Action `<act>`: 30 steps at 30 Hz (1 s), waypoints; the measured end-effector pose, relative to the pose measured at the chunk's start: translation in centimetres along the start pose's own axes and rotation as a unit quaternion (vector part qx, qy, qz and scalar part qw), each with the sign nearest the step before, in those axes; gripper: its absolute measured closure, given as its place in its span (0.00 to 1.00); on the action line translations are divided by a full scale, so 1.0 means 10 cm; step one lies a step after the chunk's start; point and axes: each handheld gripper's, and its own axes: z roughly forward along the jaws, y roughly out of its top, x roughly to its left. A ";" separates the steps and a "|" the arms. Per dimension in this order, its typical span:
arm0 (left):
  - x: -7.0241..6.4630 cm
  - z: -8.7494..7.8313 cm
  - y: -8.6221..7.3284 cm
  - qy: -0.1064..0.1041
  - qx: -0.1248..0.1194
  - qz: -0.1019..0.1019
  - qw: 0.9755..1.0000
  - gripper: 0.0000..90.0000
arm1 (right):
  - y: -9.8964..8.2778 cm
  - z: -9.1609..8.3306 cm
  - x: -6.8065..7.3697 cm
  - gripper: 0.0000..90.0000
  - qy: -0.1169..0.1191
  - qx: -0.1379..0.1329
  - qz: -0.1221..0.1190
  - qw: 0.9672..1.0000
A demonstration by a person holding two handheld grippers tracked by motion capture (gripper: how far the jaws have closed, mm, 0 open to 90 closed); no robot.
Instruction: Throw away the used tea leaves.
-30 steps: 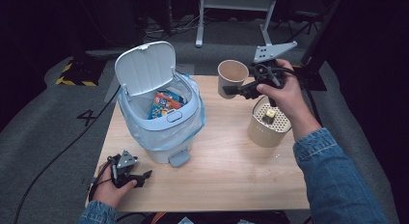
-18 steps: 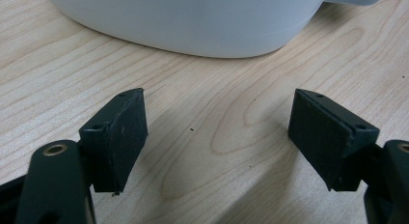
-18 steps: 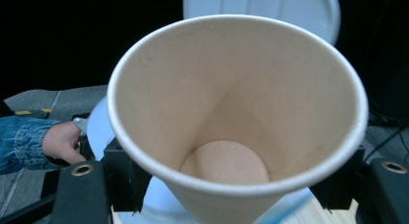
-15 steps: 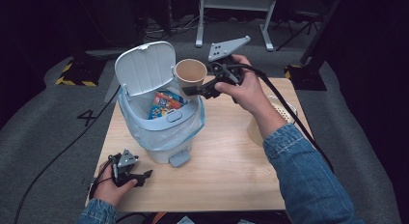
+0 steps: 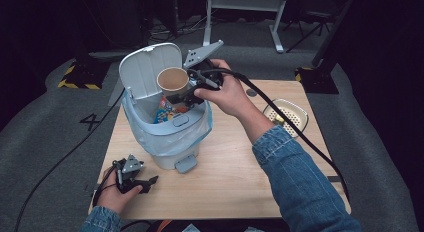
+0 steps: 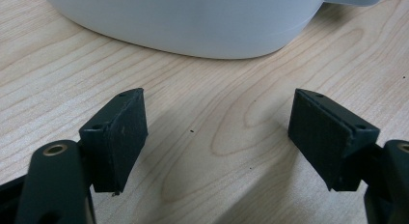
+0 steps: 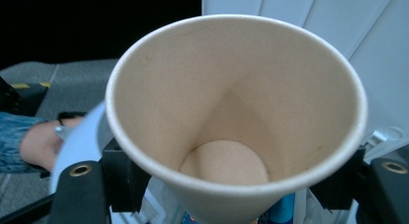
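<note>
Right gripper [image 5: 176,97] level, paper cup [image 5: 173,80] over bin [image 5: 167,137]

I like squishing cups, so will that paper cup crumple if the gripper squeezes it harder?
Probably yes. The paper cup has thin walls and is empty inside, so it likely dents easily. It looks light too: the right gripper holds it above the bin by its sides alone.

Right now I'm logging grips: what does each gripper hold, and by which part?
The right gripper clamps a paper cup by its side walls, below the rim. The left gripper holds nothing.
</note>
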 end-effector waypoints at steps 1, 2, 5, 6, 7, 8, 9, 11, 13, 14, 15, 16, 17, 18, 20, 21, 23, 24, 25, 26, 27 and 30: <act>0.00 0.00 0.00 0.000 0.000 0.000 1.000 0.24 | 0.00 0.00 0.00 0.32 0.000 0.000 0.000 1.000; 0.00 0.00 0.00 0.000 0.000 0.000 1.000 0.24 | -0.02 0.06 -0.02 0.31 -0.004 0.006 0.004 1.000; 0.00 0.00 0.00 0.000 0.000 0.000 1.000 0.24 | -0.05 0.12 -0.05 0.29 0.003 0.009 0.011 1.000; 0.00 0.00 0.00 0.000 0.000 0.000 1.000 0.24 | -0.06 0.14 -0.06 0.22 0.003 0.011 0.009 1.000; 0.00 0.00 0.00 0.000 0.000 0.000 1.000 0.24 | -0.07 0.17 -0.05 0.13 -0.002 0.012 0.003 1.000; 0.00 0.00 0.00 0.000 0.000 0.000 1.000 0.24 | -0.07 0.17 -0.05 0.13 -0.002 0.012 0.003 1.000; 0.00 0.00 0.00 0.000 0.000 0.000 1.000 0.24 | -0.08 0.17 -0.05 0.14 -0.009 0.014 -0.002 1.000; 0.00 0.00 0.00 0.000 0.000 0.000 1.000 0.24 | -0.08 0.16 -0.04 0.23 -0.007 0.007 -0.027 1.000; 0.00 0.00 0.00 0.000 0.000 0.000 1.000 0.24 | -0.07 0.12 -0.04 0.17 -0.012 -0.008 -0.025 1.000; 0.00 0.00 0.00 0.000 0.000 0.000 1.000 0.24 | -0.07 0.10 -0.04 0.19 -0.017 -0.013 -0.024 0.999; 0.00 0.00 0.00 0.000 0.000 0.000 1.000 0.24 | -0.06 0.08 -0.04 0.19 -0.019 -0.018 -0.023 0.999; 0.00 0.00 0.00 0.000 0.000 0.000 1.000 0.24 | -0.07 0.02 -0.05 0.18 -0.024 -0.024 -0.020 0.999; 0.00 0.00 0.00 0.000 0.000 0.000 1.000 0.24 | -0.08 -0.01 -0.05 0.18 -0.025 -0.026 -0.018 0.999; 0.00 0.00 0.00 0.000 0.000 0.000 1.000 0.24 | -0.08 -0.01 -0.05 0.18 -0.025 -0.026 -0.018 0.999; 0.00 0.00 0.00 -0.002 0.000 -0.002 1.000 0.24 | -0.10 -0.13 -0.05 0.19 -0.034 -0.027 -0.013 0.999; 0.00 0.00 0.00 -0.002 0.000 -0.002 1.000 0.24 | -0.10 -0.13 -0.05 0.19 -0.034 -0.027 -0.013 0.999; 0.01 0.00 0.00 -0.001 -0.001 -0.001 1.000 0.24 | -0.13 -0.23 -0.04 0.21 -0.041 -0.027 -0.008 0.999; 0.01 0.01 0.01 -0.001 -0.001 0.000 1.000 0.24 | -0.13 -0.27 -0.04 0.21 -0.044 -0.026 -0.006 0.999; 0.01 0.01 0.01 -0.001 -0.001 -0.001 1.000 0.24 | -0.15 -0.35 -0.04 0.22 -0.050 -0.026 0.001 0.998; 0.01 0.01 0.01 -0.002 0.000 -0.001 1.000 0.24 | -0.19 -0.47 -0.03 0.22 -0.065 -0.027 0.018 0.997; 0.01 0.01 0.01 -0.002 0.000 -0.001 1.000 0.24 | -0.19 -0.47 -0.03 0.22 -0.065 -0.027 0.018 0.997; 0.01 0.01 0.01 -0.002 0.000 -0.001 1.000 0.24 | -0.28 -0.74 -0.05 0.24 -0.090 -0.029 0.032 0.995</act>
